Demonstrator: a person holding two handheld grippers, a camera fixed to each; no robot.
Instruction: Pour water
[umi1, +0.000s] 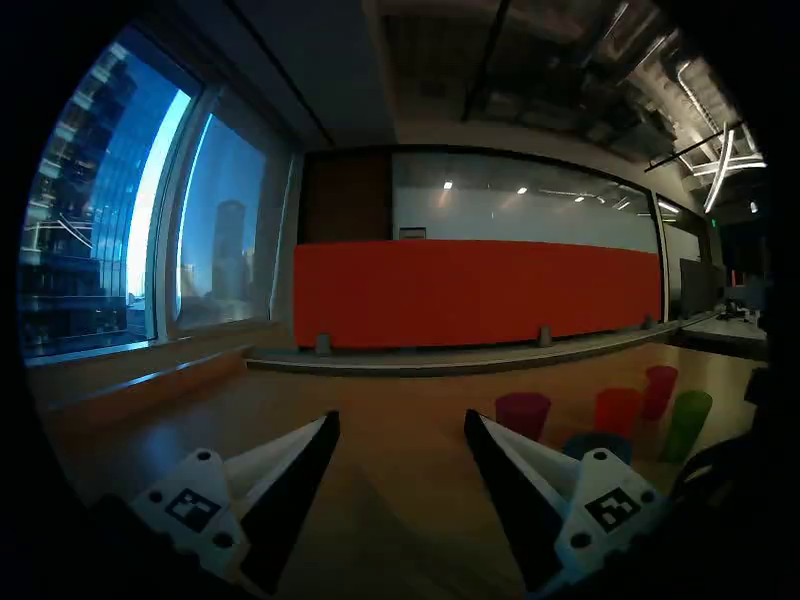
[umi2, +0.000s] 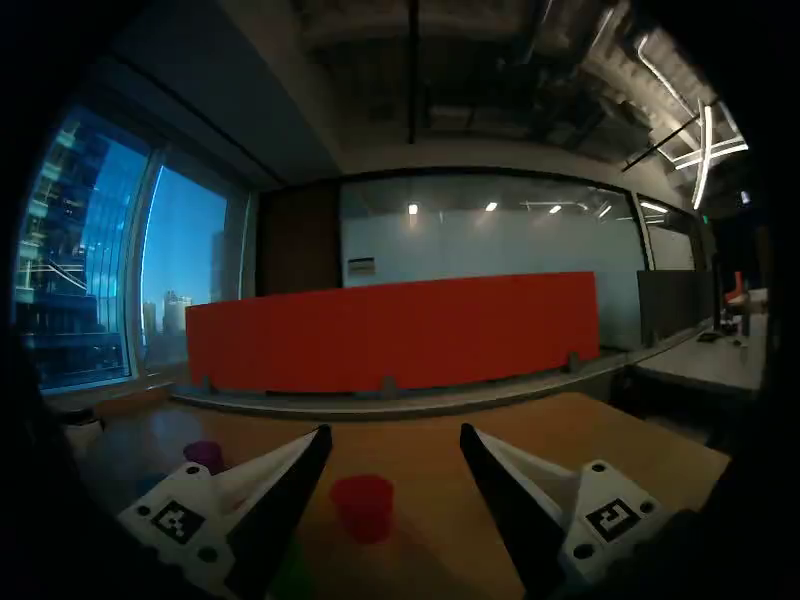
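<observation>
In the left gripper view my left gripper is open above a wooden table, nothing between its fingers. Ahead to its right stand several cups: a magenta cup, an orange cup, a red cup, a green cup and a blue cup partly behind the right finger. In the right gripper view my right gripper is open too, and a red cup stands on the table between and beyond its fingers. A purple cup sits to the left.
An orange divider panel runs along the table's far edge, with a glass wall behind it. Large windows fill the left side. Another desk stands to the right. The room is dim.
</observation>
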